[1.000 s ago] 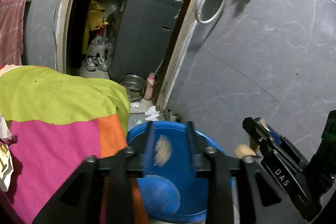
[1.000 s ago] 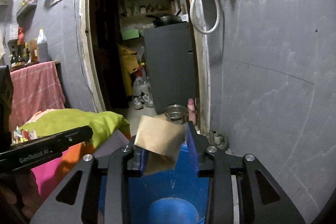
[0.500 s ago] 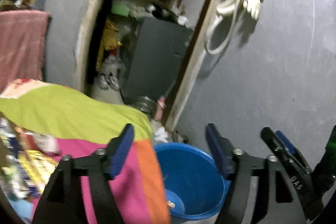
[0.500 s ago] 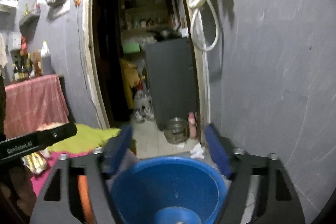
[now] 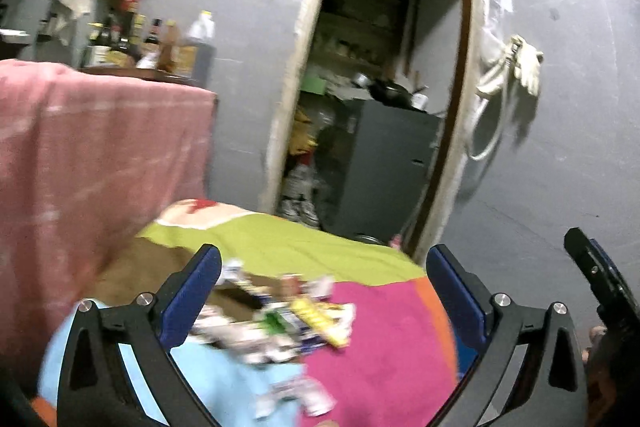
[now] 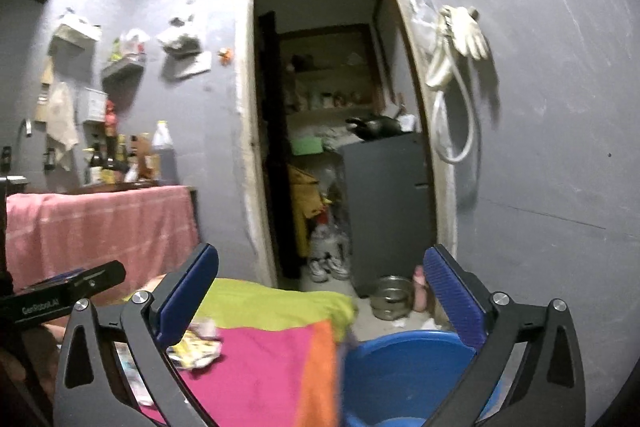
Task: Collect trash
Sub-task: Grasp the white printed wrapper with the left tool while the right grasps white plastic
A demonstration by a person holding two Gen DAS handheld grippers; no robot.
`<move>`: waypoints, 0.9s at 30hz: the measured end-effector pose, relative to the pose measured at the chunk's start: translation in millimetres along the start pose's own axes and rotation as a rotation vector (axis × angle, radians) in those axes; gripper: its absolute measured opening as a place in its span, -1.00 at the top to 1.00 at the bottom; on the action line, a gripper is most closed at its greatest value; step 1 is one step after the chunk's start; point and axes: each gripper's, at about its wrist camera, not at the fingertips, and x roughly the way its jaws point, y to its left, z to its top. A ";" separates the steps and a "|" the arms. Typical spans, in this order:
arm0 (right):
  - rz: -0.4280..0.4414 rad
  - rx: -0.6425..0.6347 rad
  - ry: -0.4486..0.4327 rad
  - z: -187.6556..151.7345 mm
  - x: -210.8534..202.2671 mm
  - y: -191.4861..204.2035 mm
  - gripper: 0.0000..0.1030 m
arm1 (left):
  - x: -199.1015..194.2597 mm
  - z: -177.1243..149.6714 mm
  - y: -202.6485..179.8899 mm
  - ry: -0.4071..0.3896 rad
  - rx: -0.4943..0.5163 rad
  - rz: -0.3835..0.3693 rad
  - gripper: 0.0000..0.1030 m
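Note:
A heap of crumpled wrappers lies on a table under a green, pink, orange and light-blue cloth. My left gripper hangs just before the heap with its jaws opening wide and nothing between them. In the right wrist view a blue tub stands low beside the cloth's orange edge. My right gripper is above the tub's near left rim, its jaws also opening and empty. A few wrappers show by its left finger. Each gripper appears at the edge of the other's view: right gripper, left gripper.
A pink cloth drapes a counter with several bottles at the left. Straight ahead an open doorway holds a grey cabinet, shoes and a metal bowl on the floor. A hose and glove hang on the grey wall.
Both grippers opened wide and let go of the scraps they held over the blue tub. Both then swung up and left, away from the tub toward the wrapper heap on the cloth.

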 end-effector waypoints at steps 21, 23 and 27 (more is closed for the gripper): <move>0.227 -0.111 0.415 -80.6 29.3 134.4 -1.00 | 0.2 -56.0 132.3 0.244 -0.025 0.109 -0.95; 0.258 -0.132 0.479 -91.5 38.3 144.7 -0.99 | 8.7 -58.3 139.4 0.296 -0.057 0.116 -0.95; 0.298 -0.158 0.598 -110.0 58.6 157.2 -0.97 | 21.8 -58.3 146.1 0.364 -0.103 0.115 -0.95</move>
